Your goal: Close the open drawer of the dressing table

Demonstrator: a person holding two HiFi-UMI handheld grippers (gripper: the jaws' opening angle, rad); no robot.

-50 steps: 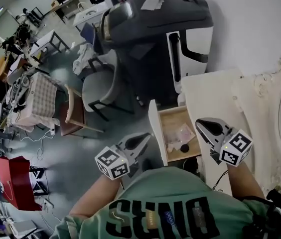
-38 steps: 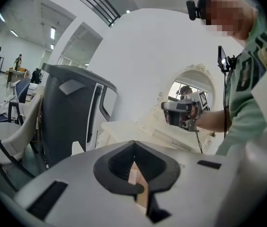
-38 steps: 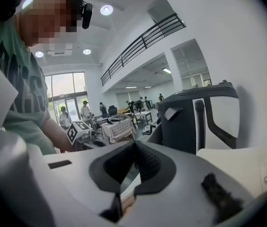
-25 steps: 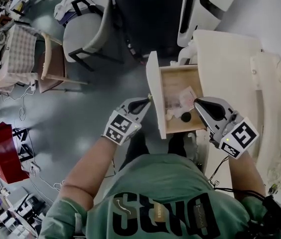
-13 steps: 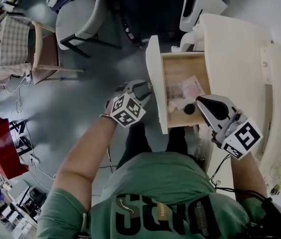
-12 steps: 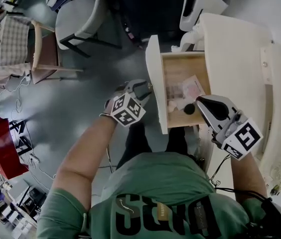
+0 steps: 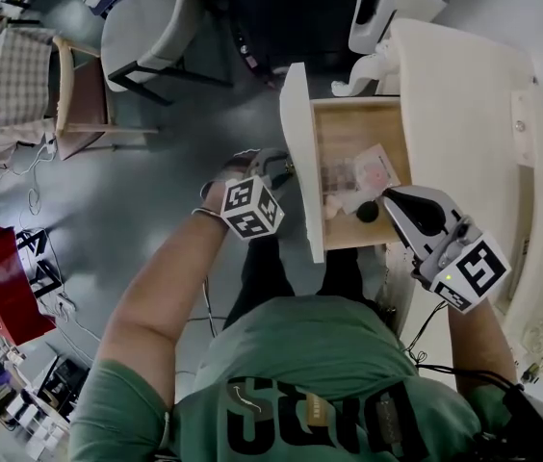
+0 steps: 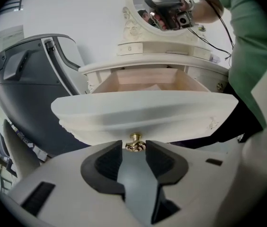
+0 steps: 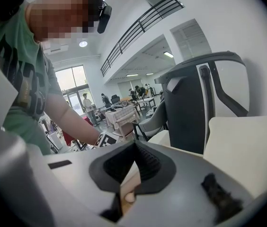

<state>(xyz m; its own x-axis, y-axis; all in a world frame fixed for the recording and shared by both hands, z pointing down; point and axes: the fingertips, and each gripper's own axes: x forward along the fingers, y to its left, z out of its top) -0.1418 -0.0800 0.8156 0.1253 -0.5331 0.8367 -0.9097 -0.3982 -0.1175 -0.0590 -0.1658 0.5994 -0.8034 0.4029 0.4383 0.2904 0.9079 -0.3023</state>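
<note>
The dressing table's drawer [image 7: 349,114] stands pulled out, its cream front panel [image 7: 299,162] toward me. Papers [image 7: 360,172] and a small dark round item [image 7: 368,212] lie inside. My left gripper [image 7: 276,169] is at the panel's outer face. In the left gripper view its jaws [image 8: 134,149] have just been opening and now stand open, with the brass knob [image 8: 134,142] between the tips and the pads apart from it. My right gripper [image 7: 399,203] hovers over the drawer's near right corner. It [image 9: 133,145] is shut and holds nothing.
The cream tabletop [image 7: 464,94] and the oval mirror [image 8: 166,8] lie beyond the drawer. A large dark grey machine [image 8: 24,79] stands left of the table. A grey chair [image 7: 146,37], a wooden chair [image 7: 69,94] and a red cart [image 7: 2,287] stand on the floor.
My left gripper has come down to the drawer front, rolled over, and its jaws have opened around the knob. The right gripper has sunk a little beside the drawer.
</note>
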